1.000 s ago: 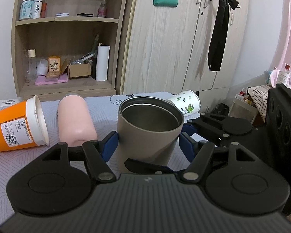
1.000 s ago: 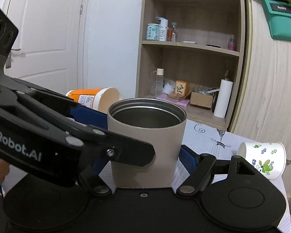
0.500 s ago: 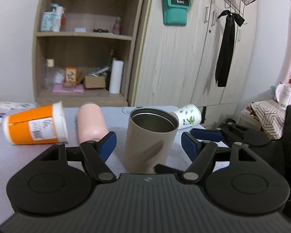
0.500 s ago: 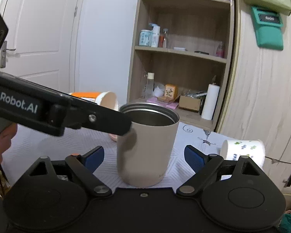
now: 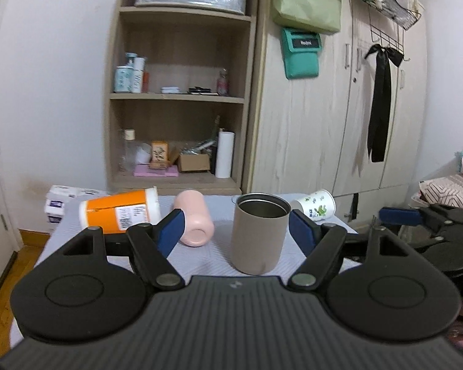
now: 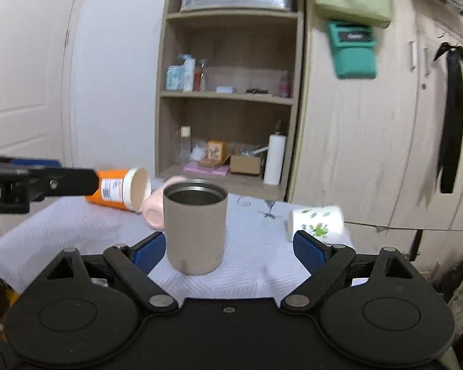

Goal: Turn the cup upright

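Note:
A taupe metal cup (image 5: 258,235) stands upright on the white-clothed table (image 5: 206,259), mouth up; it also shows in the right wrist view (image 6: 195,230). My left gripper (image 5: 237,232) is open, its blue pads on either side of the cup and clear of it. My right gripper (image 6: 228,250) is open too, drawn back from the cup. An orange cup (image 5: 120,212), a pink cup (image 5: 194,219) and a white floral paper cup (image 5: 316,206) lie on their sides behind it.
A wooden shelf unit (image 5: 179,98) and a wardrobe (image 5: 333,108) stand behind the table. The right gripper shows at the right edge of the left wrist view (image 5: 432,219). The left gripper's finger (image 6: 40,182) crosses the left of the right wrist view.
Both grippers have opened and let go of the taupe cup, then drawn back from it. The cup stays upright on the table.

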`<state>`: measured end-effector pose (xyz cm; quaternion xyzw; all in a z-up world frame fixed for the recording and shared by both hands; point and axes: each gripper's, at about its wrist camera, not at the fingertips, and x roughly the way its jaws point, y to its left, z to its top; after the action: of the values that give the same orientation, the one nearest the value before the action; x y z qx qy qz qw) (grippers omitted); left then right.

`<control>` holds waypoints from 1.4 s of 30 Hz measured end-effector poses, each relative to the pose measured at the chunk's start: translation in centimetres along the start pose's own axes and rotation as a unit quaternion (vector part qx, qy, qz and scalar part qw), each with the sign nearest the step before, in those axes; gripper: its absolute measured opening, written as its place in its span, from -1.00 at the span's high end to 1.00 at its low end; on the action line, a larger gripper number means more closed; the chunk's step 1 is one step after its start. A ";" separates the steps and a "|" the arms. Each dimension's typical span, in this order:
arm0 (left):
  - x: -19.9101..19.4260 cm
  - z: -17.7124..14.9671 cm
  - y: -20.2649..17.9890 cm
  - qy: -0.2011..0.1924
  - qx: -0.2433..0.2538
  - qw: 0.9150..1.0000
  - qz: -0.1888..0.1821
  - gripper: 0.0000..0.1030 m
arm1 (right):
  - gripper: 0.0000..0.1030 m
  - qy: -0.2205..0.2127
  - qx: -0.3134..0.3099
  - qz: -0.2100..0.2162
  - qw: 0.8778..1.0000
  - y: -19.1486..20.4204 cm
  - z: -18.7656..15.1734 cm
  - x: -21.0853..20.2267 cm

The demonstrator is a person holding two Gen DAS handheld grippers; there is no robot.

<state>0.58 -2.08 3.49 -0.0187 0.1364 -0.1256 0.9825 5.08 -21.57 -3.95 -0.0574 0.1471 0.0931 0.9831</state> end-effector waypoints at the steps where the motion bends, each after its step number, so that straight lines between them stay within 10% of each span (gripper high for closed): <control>1: -0.6 0.0 -0.1 -0.002 0.000 1.000 0.005 -0.45 | -0.80 -0.002 0.001 0.000 1.000 0.1 0.2 -0.5; 42: -3.1 0.1 0.0 0.044 -0.008 0.993 0.110 -1.00 | -1.00 0.012 0.057 -0.073 0.996 1.0 1.1 -4.8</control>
<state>-2.29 -1.30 4.43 -0.0055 0.1812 -0.0162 0.9833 0.70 -21.27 -1.58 -0.0130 0.1593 0.0114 0.9871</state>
